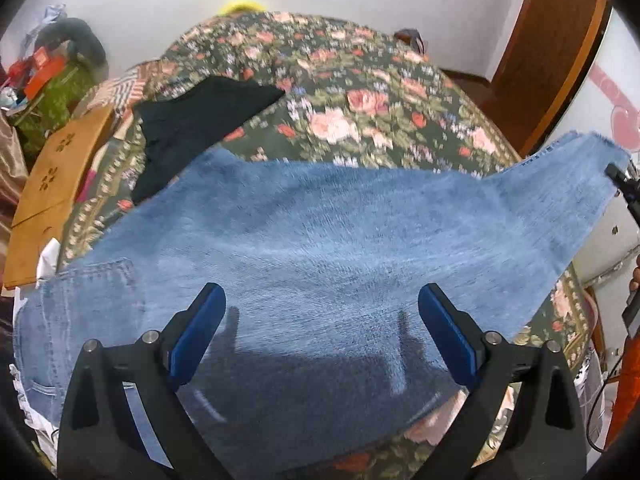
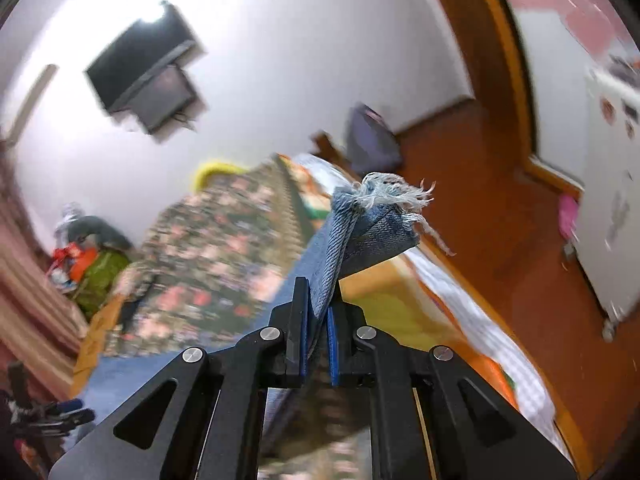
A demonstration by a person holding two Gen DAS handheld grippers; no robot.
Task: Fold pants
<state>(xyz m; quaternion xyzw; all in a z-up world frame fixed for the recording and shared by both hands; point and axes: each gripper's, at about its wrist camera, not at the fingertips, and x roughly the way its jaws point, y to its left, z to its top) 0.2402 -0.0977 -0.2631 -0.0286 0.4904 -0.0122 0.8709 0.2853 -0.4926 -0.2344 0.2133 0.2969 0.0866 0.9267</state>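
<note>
Right claw (image 2: 318, 312) is pinching the jeans' (image 1: 320, 248) frayed hem (image 2: 392, 194) aloft; left claw (image 1: 320, 312) is hovering wide open, empty; thin grip risks slipping, dropping the leg onto the bed (image 1: 340, 92).

Blue denim pants (image 1: 320, 248) spread across a floral bedspread (image 1: 340, 92), one leg end lifted at far right; left gripper (image 1: 320, 312) above the denim, jaws wide apart; black garment (image 1: 192, 120) beyond

Jeans (image 1: 320, 248) on bedspread (image 1: 340, 92), black garment (image 1: 192, 120) behind-left
</note>
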